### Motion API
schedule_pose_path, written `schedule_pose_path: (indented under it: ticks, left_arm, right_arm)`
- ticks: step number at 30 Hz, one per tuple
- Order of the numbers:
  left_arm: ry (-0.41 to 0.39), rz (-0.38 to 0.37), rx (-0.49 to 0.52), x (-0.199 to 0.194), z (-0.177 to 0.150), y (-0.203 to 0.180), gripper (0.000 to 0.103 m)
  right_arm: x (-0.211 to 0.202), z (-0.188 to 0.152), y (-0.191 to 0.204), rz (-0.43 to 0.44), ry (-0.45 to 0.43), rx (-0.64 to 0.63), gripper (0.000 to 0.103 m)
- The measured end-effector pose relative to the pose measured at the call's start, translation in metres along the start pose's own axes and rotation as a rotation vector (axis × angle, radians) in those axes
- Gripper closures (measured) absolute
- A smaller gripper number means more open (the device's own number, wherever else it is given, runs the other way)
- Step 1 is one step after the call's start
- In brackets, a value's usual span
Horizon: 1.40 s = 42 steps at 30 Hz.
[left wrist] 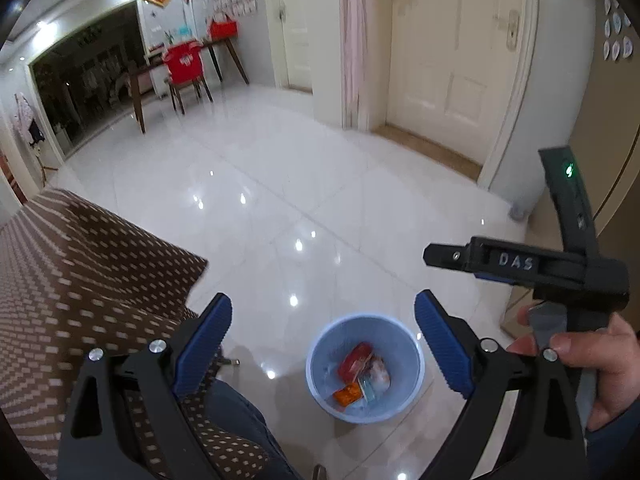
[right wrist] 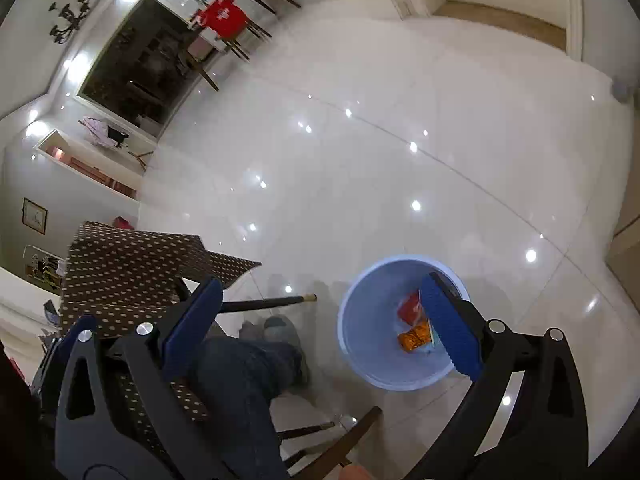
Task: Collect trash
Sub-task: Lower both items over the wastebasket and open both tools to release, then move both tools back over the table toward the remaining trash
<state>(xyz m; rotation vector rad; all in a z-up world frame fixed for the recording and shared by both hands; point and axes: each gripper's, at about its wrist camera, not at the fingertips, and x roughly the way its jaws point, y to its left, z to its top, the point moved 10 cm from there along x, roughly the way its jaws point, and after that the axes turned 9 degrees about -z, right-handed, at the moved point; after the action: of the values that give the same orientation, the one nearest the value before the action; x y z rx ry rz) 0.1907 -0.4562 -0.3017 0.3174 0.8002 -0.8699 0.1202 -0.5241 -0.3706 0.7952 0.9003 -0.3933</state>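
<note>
Left claw (left wrist: pixel 324 316): released, nothing between its blue pads.
Right claw (right wrist: pixel 320 312): released; one pad hides some wrappers.
Round pale blue plastic bin (left wrist: pixel 320 350): crumpled red and orange wrappers (left wrist: pixel 354 360) inside, print unreadable.

Blue bin w/ trash, upright on floor
Pale-blue round bin (left wrist: pixel 365 368) sits below, betw. the left gripper (left wrist: pixel 323 344) tips; inside: red packet (left wrist: pixel 354 362), orange wrapper (left wrist: pixel 346 395), crumpled clear plastic (left wrist: pixel 378 374).

Both the left gripper (left wrist: pixel 323 326) and right gripper (right wrist: pixel 322 310) point steeply downward, fingers spread wide.
</note>
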Motion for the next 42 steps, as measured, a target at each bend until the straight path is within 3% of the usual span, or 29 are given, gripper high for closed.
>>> schedule_pose_path:
  ticks: [9,19,32,42]
  left_arm:
    - [-0.184,0.005,-0.008,-0.089,0.035,0.006,0.008]
    - [-0.309,0.087,-0.044,-0.173,0.034,0.048,0.007]
    - [-0.406,0.28,-0.177,-0.268,-0.01,0.147,0.007]
    - [-0.423,0.434,-0.336,-0.327,-0.074,0.227,0.007]
  right_arm:
    - [-0.056,0.015,0.068,0.036,-0.114,-0.101,0.006]
    - [-0.107,0.012,0.173,0.101,-0.213,-0.278,0.006]
    - [-0.126,-0.038,0.324,0.242,-0.234,-0.519,0.006]
    - [-0.089,-0.116,0.426,0.332,-0.116,-0.683,0.006]
